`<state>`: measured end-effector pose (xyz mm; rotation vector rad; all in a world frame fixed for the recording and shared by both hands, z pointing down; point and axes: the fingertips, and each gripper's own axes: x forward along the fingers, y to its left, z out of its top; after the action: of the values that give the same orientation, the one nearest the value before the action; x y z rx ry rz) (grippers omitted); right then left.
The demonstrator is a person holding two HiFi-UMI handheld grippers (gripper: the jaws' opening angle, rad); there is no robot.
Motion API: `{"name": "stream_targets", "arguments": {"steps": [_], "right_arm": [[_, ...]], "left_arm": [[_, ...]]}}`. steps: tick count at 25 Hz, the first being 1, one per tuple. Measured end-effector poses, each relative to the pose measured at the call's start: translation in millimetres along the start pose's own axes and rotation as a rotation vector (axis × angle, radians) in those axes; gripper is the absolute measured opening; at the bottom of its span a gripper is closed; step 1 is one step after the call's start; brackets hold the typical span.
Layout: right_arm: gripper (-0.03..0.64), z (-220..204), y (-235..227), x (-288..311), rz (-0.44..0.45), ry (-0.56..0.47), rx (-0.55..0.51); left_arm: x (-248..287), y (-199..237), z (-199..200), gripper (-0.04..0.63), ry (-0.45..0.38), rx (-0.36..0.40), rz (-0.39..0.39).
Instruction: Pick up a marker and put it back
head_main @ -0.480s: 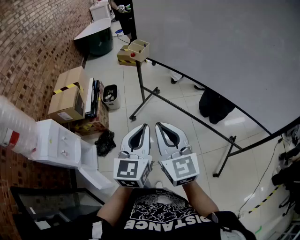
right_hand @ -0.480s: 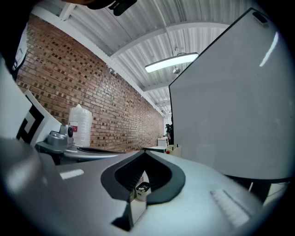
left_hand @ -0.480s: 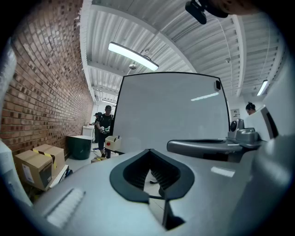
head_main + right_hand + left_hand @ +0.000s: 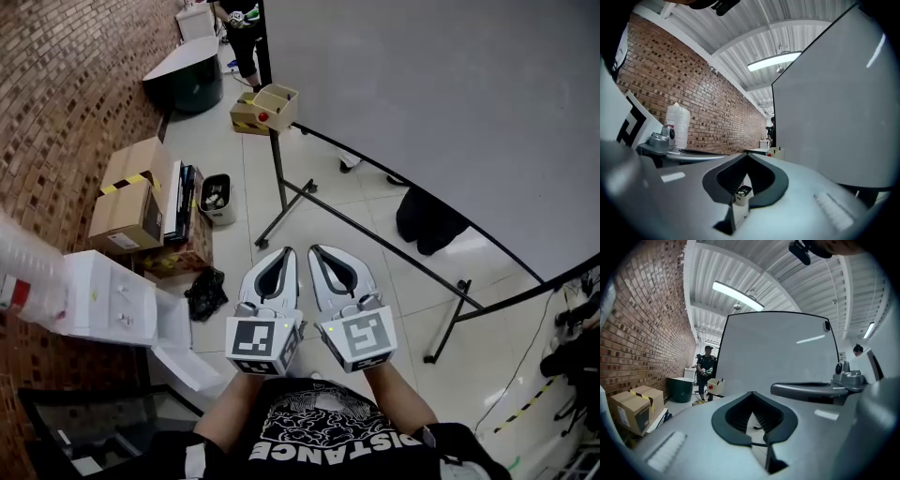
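left gripper (image 4: 285,251): jaws pressed together, nothing in them | right gripper (image 4: 319,249): jaws together too, nothing in them | both side by side, close to the person, over the floor (image 4: 309,211) | marker: cannot tell where it is | small box (image 4: 265,105) at the corner of the white board (image 4: 450,103), well away from both grippers

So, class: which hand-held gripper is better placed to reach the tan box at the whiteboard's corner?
Left, marginally. Both the left hand-held gripper and right hand-held gripper are shut, empty and side by side, but the tan box lies ahead, more in line with the left one.
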<state>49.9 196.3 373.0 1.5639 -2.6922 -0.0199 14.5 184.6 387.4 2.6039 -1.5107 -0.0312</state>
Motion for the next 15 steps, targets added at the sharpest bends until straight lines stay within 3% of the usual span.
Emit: {"name": "stream_targets", "arguments": {"steps": [15], "right_arm": [[0.0, 5, -52, 116, -0.037, 0.015, -0.004]], "left_arm": [[106, 68, 22, 0.005, 0.001, -0.002, -0.034]]}}
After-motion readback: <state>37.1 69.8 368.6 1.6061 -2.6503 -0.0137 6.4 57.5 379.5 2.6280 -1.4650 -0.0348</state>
